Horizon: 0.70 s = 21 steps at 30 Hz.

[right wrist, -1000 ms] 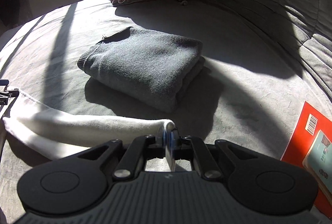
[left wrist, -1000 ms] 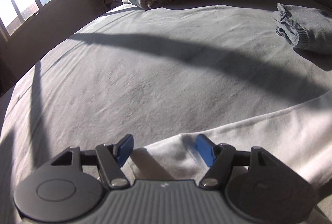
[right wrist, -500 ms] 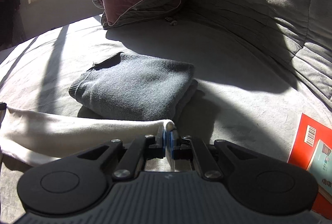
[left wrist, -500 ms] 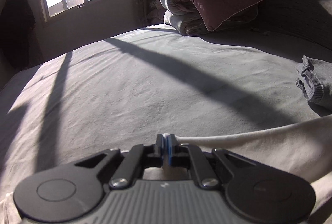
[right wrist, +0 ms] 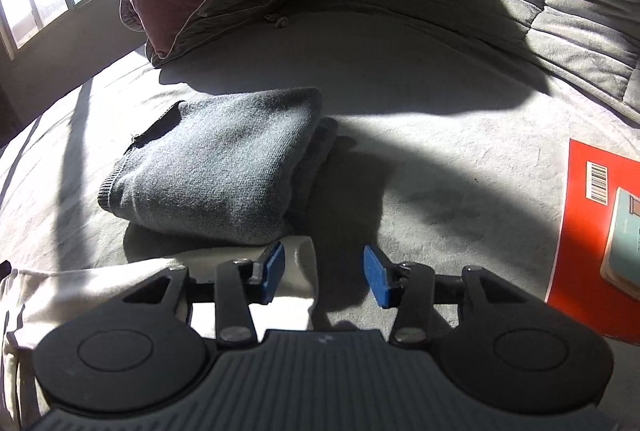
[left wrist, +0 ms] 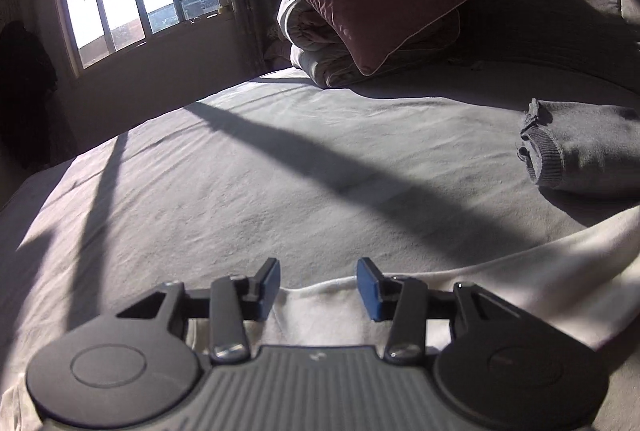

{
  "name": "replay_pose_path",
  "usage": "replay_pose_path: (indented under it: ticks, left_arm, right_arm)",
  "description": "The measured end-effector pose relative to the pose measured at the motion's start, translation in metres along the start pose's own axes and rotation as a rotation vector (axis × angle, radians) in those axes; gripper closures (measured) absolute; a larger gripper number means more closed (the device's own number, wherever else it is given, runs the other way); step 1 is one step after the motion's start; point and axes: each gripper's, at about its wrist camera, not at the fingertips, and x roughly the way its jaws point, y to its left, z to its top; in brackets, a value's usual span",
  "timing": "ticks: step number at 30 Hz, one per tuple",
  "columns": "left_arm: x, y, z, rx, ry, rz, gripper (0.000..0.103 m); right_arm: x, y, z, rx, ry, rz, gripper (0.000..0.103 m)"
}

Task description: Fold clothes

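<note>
Left gripper (left wrist: 317, 285) opening over white garment (left wrist: 520, 271), right gripper (right wrist: 324, 273) opening, pads off the cloth

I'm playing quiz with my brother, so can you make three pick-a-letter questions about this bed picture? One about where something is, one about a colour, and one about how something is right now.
1. Where does the folded grey sweater lie?
A. On the bed, just beyond the white garment
B. On top of the pillow
C. On the red packet

2. What colour are the pads on the gripper fingers?
A. Green
B. Blue
C. Yellow

3. How does the white garment stand with the left gripper?
A. Squeezed tight between the pads
B. Lying on the bed under open jaws, not pinched
C. Lifted high in the air

Answers:
1. A: the sweater rests on the grey sheet right past the white cloth's edge.
2. B: both grippers show blue pads.
3. B: the jaws are opening, with a clear gap either side of the cloth.
</note>
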Motion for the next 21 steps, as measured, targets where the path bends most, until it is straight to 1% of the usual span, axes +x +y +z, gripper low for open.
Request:
replay_pose_path:
  ticks: [2,3,5,7,8,9,10,11,12,13,15,16,17,18,19,20,21]
  left_arm:
    - [-0.013,-0.013,-0.003,-0.02,0.001,-0.121,0.064]
    - [-0.018,-0.021,-0.006,-0.019,-0.004,-0.186,0.065]
    - [-0.028,-0.036,-0.011,-0.014,-0.015,-0.312,0.065]
    - [-0.033,-0.054,-0.016,0.04,-0.025,-0.388,0.064]
    - [-0.035,-0.066,-0.02,0.079,-0.029,-0.42,0.061]
    - [-0.035,-0.074,-0.022,0.104,-0.029,-0.431,0.058]
    - [-0.035,-0.081,-0.024,0.13,-0.029,-0.443,0.052]
    - [-0.035,-0.089,-0.025,0.155,-0.028,-0.453,0.05]
    - [-0.034,-0.094,-0.027,0.175,-0.027,-0.46,0.05]
    - [-0.034,-0.099,-0.028,0.194,-0.023,-0.469,0.05]
    - [-0.031,-0.107,-0.03,0.238,-0.004,-0.467,0.05]
    - [-0.03,-0.112,-0.032,0.269,0.004,-0.457,0.054]
    - [-0.032,-0.116,-0.033,0.286,0.011,-0.457,0.078]
    - [-0.032,-0.118,-0.031,0.288,0.024,-0.455,0.093]
    - [-0.032,-0.121,-0.03,0.291,0.037,-0.452,0.096]
    - [-0.032,-0.122,-0.028,0.291,0.051,-0.454,0.096]
    - [-0.029,-0.119,-0.025,0.285,0.071,-0.479,0.097]
  right_arm:
    - [-0.004,-0.01,-0.002,0.096,0.054,0.045,0.055]
    - [-0.004,-0.014,-0.004,0.155,0.091,0.07,0.055]
    - [-0.005,-0.02,-0.009,0.235,0.129,0.114,0.055]
    - [-0.004,-0.025,-0.014,0.298,0.151,0.148,0.055]
    - [-0.003,-0.027,-0.016,0.325,0.148,0.156,0.055]
    - [0.0,-0.029,-0.017,0.353,0.141,0.167,0.055]
    - [0.002,-0.03,-0.018,0.379,0.133,0.181,0.055]
    - [0.004,-0.032,-0.019,0.393,0.134,0.196,0.065]
    - [0.006,-0.032,-0.02,0.401,0.141,0.211,0.086]
    - [0.008,-0.033,-0.022,0.409,0.148,0.217,0.09]
    - [0.006,-0.038,-0.021,0.424,0.139,0.219,0.094]
    - [0.002,-0.04,-0.02,0.425,0.124,0.215,0.099]
    - [-0.001,-0.041,-0.018,0.414,0.112,0.201,0.1]
    - [-0.004,-0.041,-0.016,0.4,0.103,0.183,0.1]
    - [-0.004,-0.042,-0.015,0.383,0.104,0.145,0.102]
    - [-0.002,-0.042,-0.015,0.366,0.11,0.096,0.102]
    - [0.0,-0.044,-0.016,0.371,0.115,0.082,0.102]
